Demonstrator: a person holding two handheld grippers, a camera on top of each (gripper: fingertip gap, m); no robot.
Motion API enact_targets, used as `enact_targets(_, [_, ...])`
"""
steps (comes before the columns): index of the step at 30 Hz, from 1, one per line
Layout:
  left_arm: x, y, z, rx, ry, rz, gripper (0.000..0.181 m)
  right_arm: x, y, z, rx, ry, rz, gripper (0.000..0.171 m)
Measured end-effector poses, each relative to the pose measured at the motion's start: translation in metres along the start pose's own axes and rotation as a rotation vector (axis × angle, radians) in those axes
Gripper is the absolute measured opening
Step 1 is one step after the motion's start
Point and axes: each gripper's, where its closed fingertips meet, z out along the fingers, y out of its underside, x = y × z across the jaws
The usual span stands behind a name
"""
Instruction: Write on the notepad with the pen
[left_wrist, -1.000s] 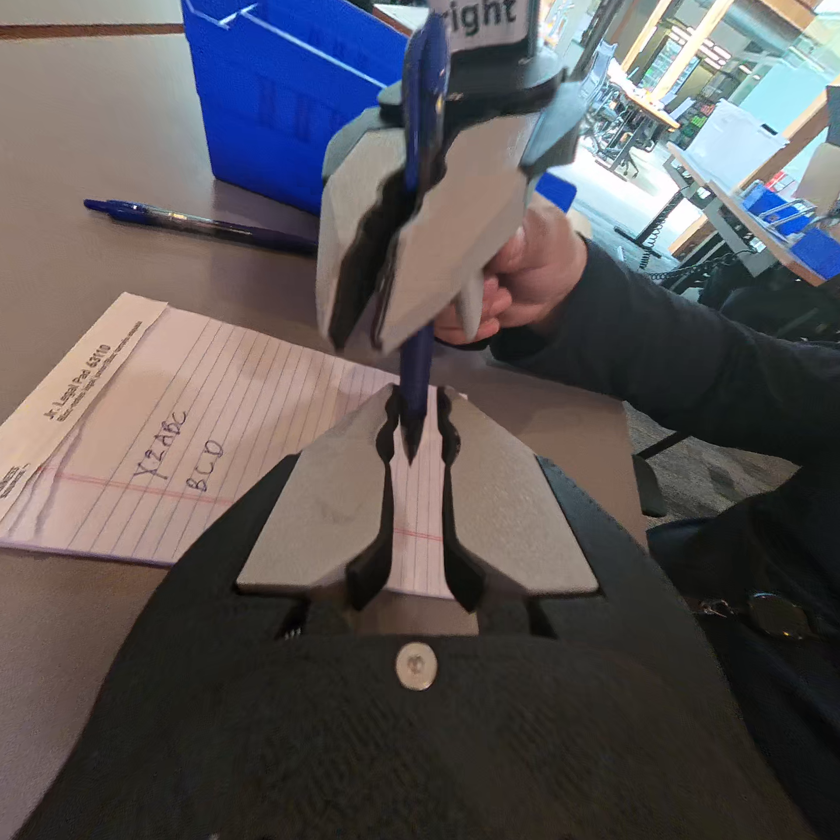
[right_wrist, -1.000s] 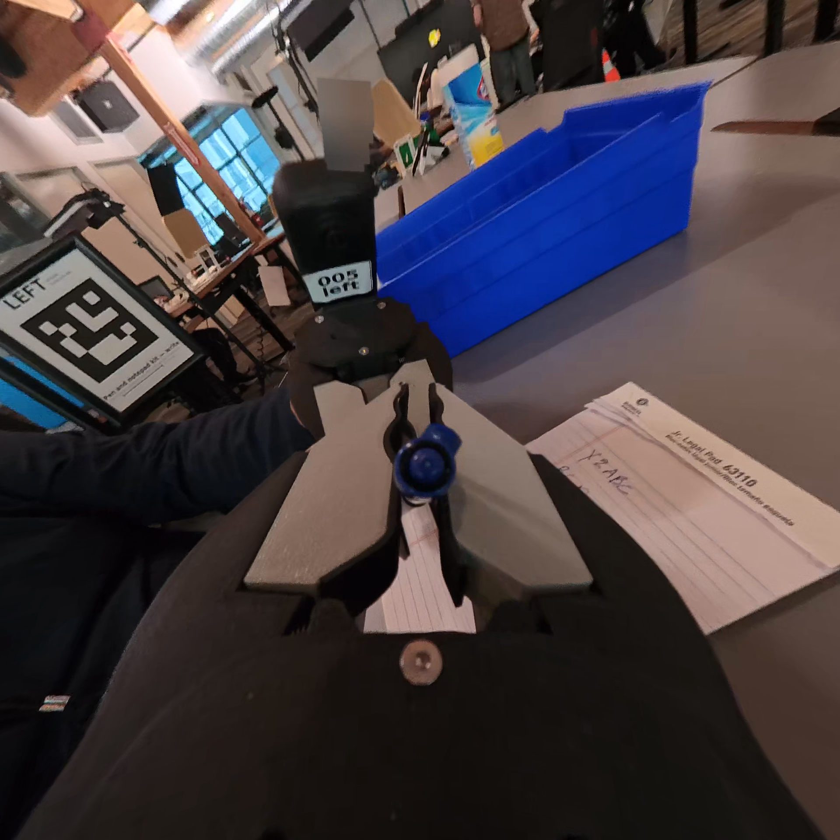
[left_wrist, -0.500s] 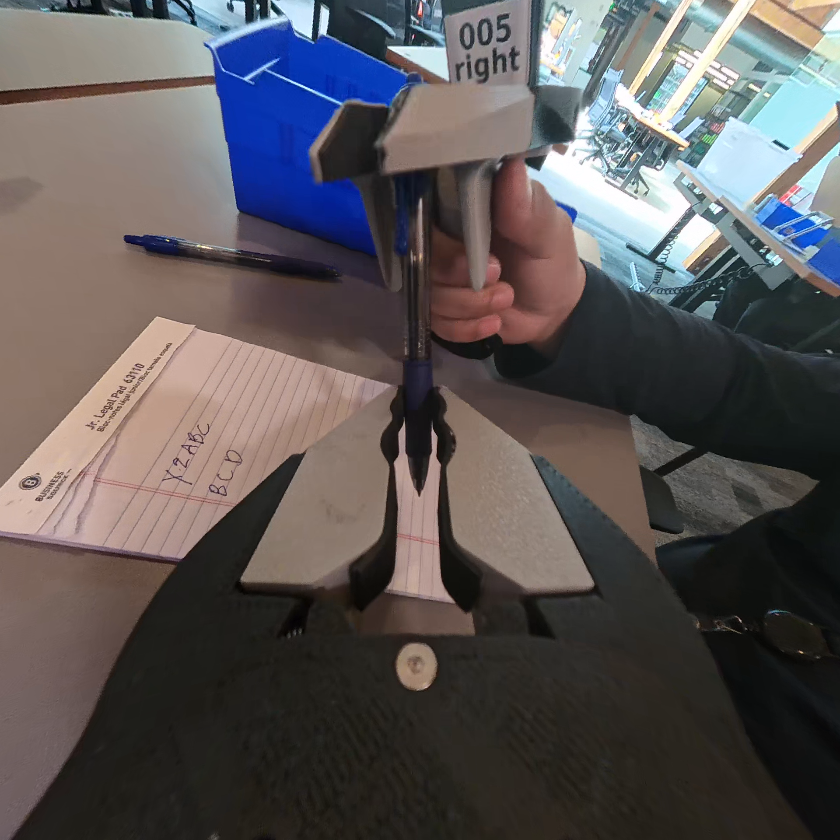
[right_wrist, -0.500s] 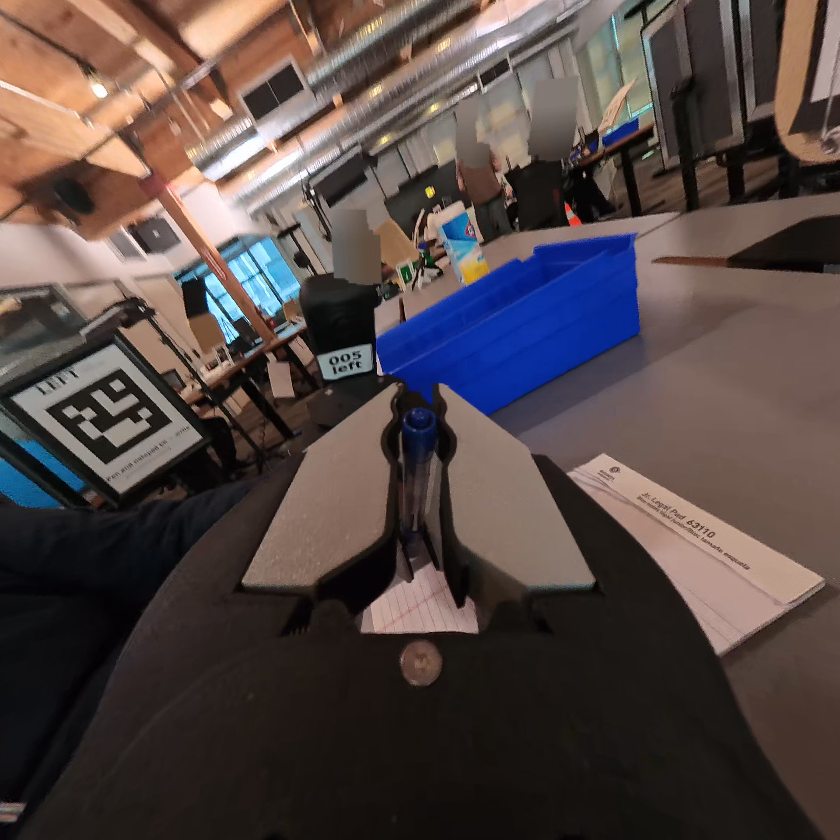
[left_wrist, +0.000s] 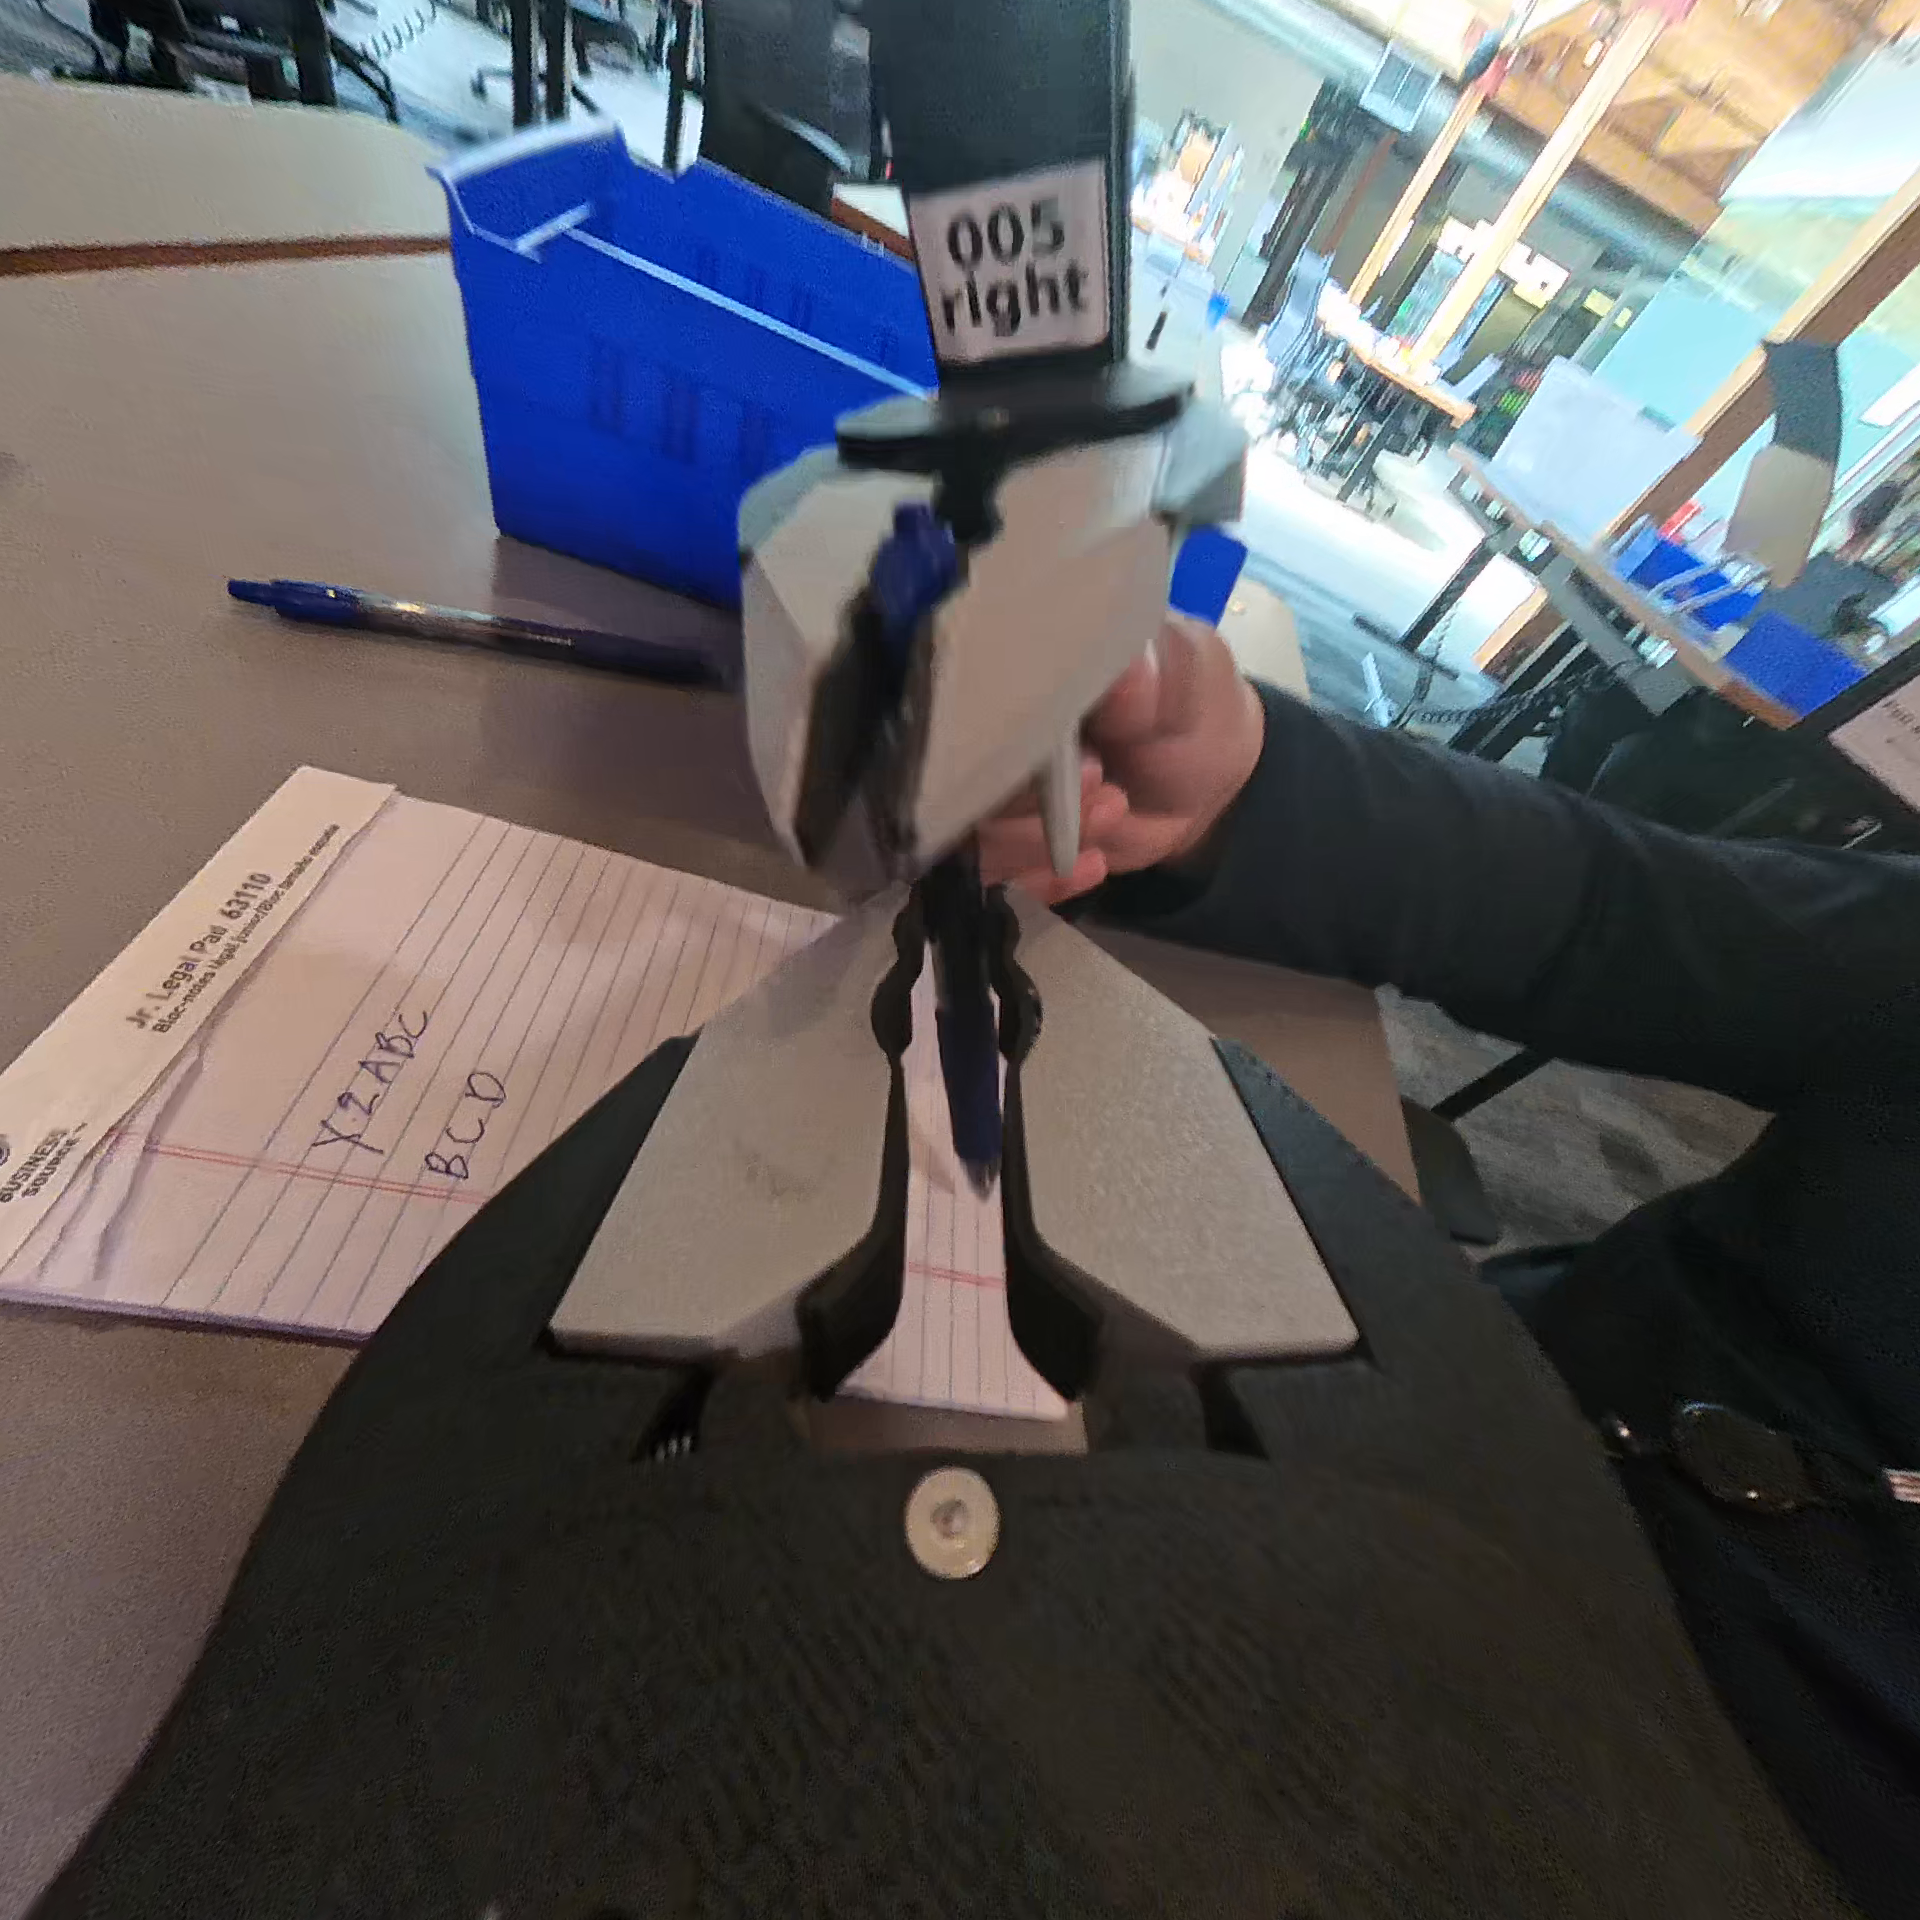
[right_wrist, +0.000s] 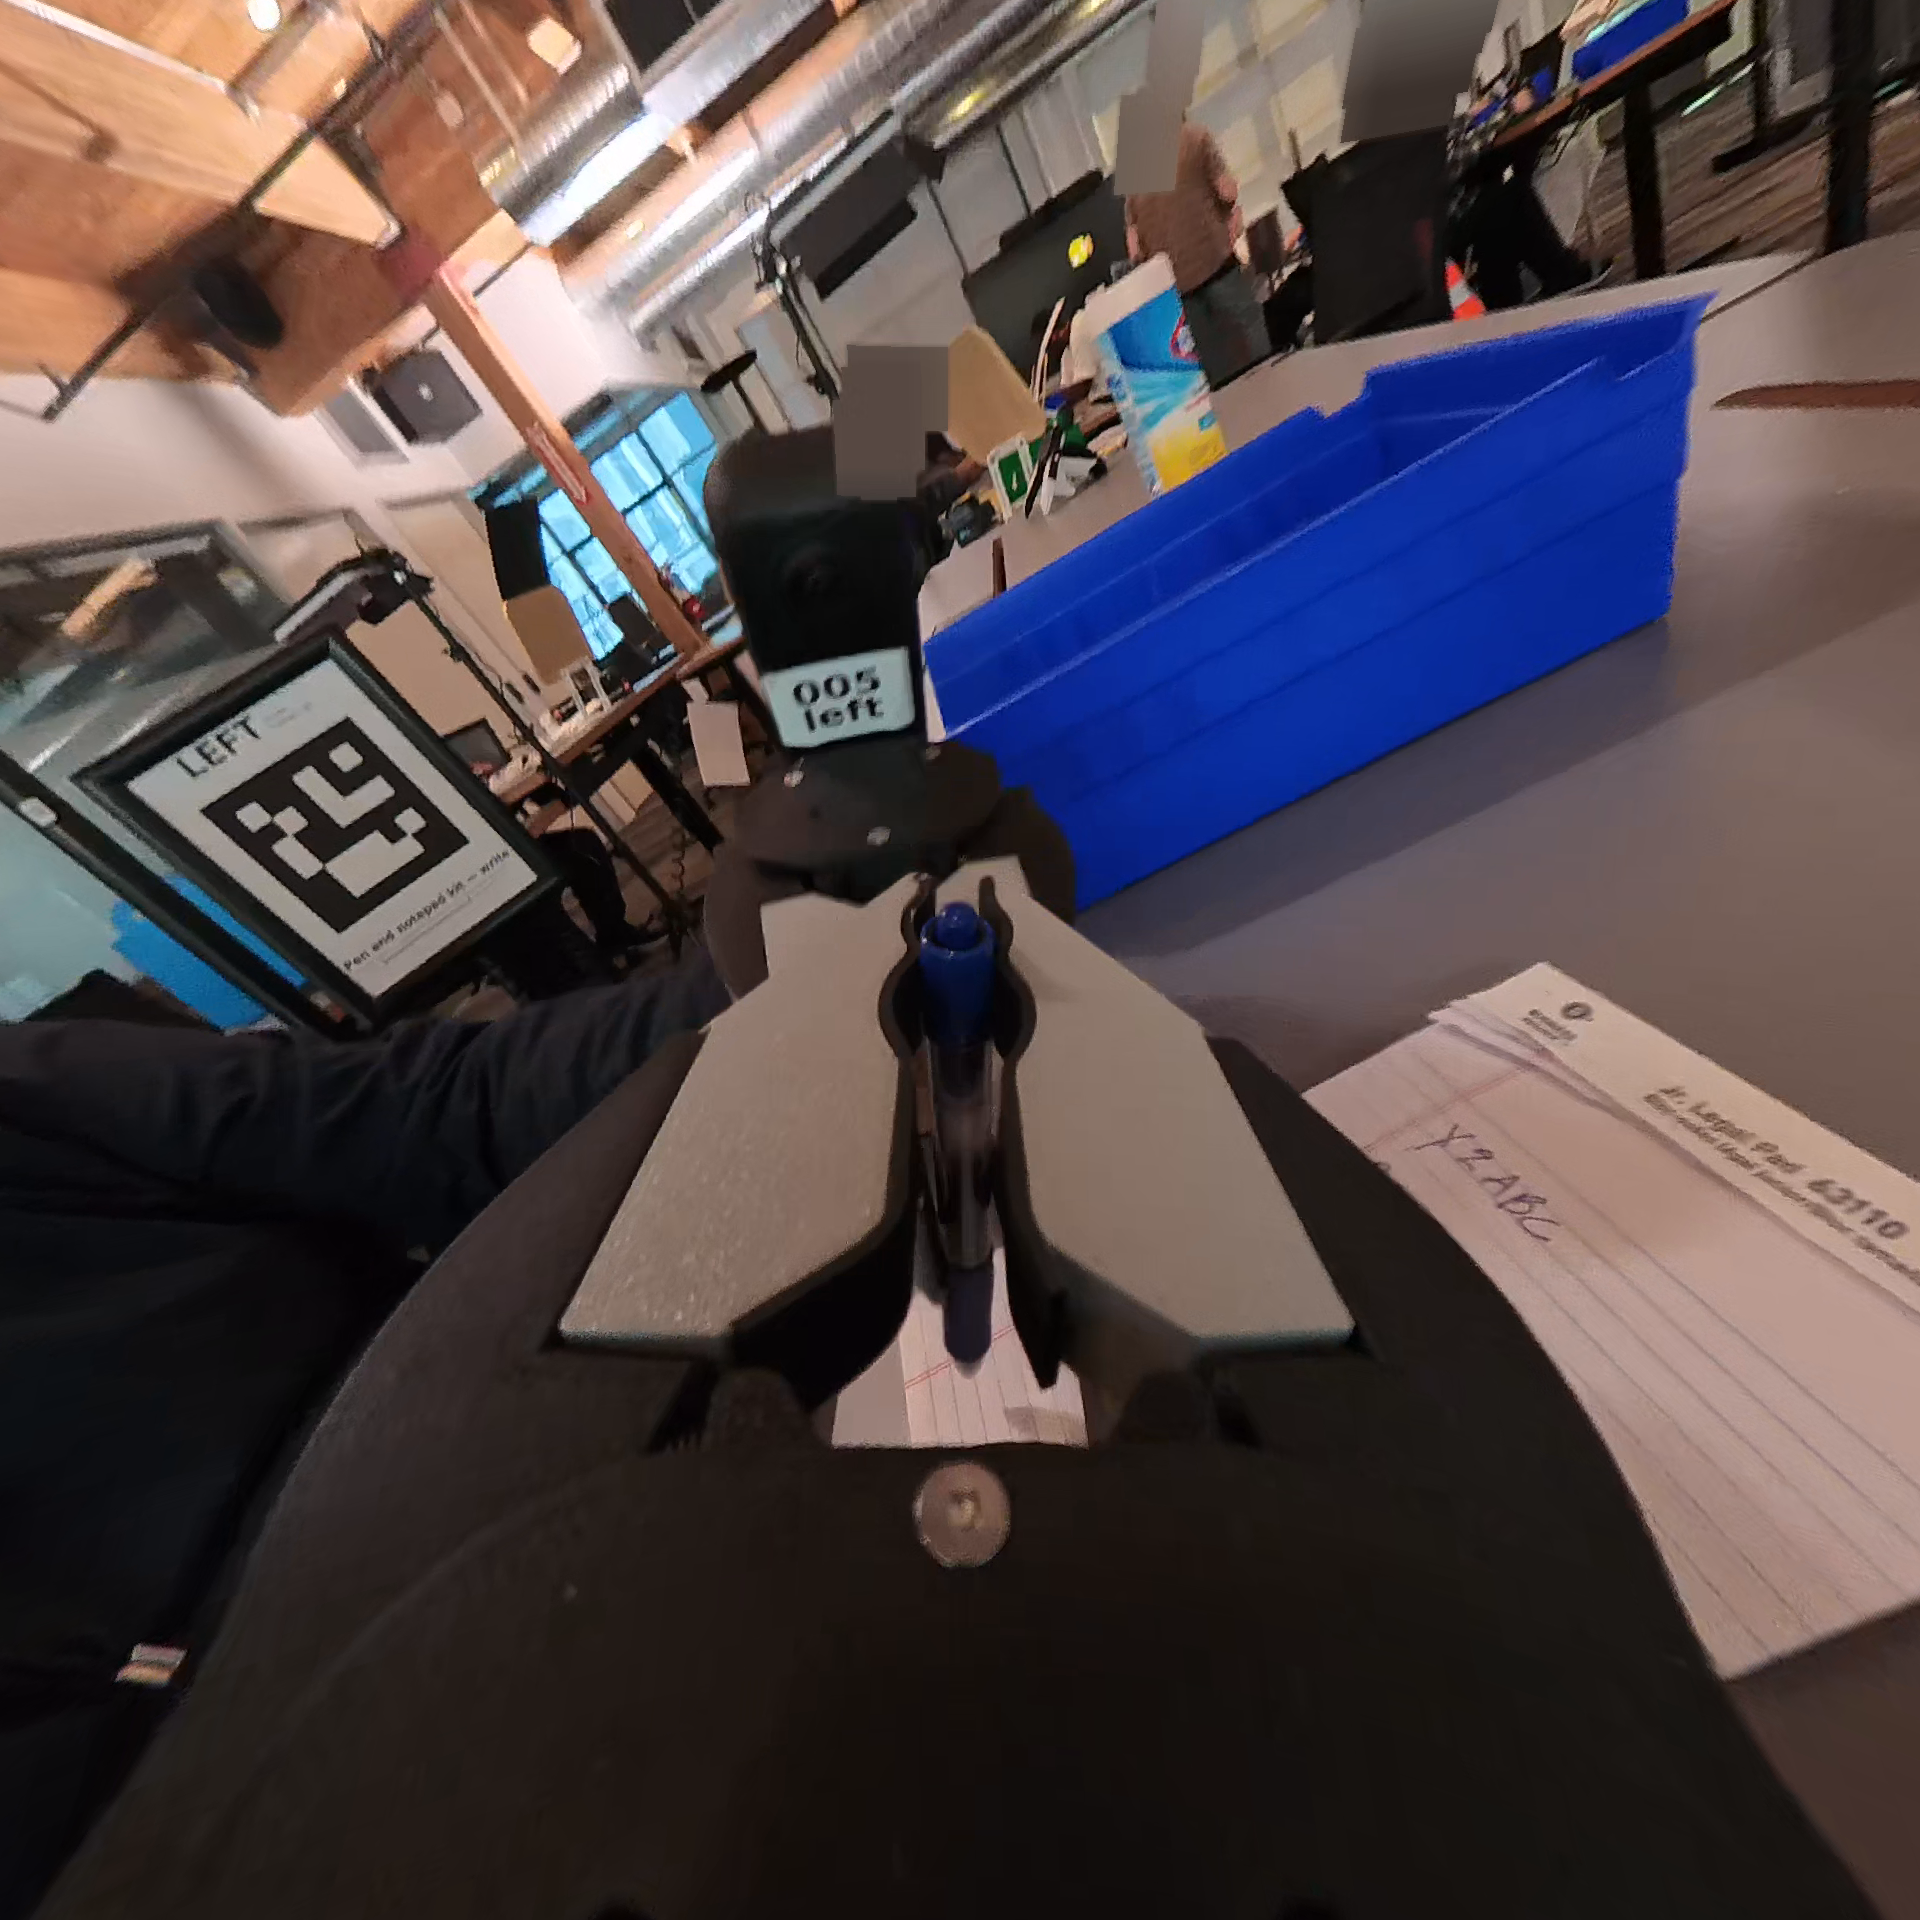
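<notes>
A white lined notepad with a few handwritten letters lies on the grey table; it also shows in the right wrist view. My right gripper points down over the pad and is shut on a blue pen, which lies along its fingers. In the right wrist view the pen has its cap at my right gripper's tips and its tip toward the camera. My left gripper stands narrowly open, and the pen's lower part hangs between its fingers above the paper. The pen is blurred.
A second blue pen lies on the table beyond the pad. A blue plastic bin stands behind it and also shows in the right wrist view. A person's hand and dark sleeve reach in from the right. A framed marker sign stands off the table. One gripper's finger ends stand about 7 cm off the other's.
The right gripper has tilted from upright to leaning. The pen's tip has slid lower between the left fingers. The left gripper's gap is unchanged.
</notes>
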Motion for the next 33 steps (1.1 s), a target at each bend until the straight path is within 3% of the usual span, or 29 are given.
enact_targets(4, [0.002,-0.008,-0.008,0.056,0.056,-0.071,0.008,-0.003,-0.001,0.003,0.008,-0.006,-0.004,0.005])
enact_targets(16, [-0.001,-0.013,-0.011,0.08,0.02,-0.046,0.007,0.008,-0.038,-0.028,0.236,0.024,0.05,0.0])
enact_targets(33, [-0.004,-0.006,-0.008,0.024,-0.027,0.001,0.007,0.006,-0.027,-0.018,0.155,0.068,-0.012,0.0])
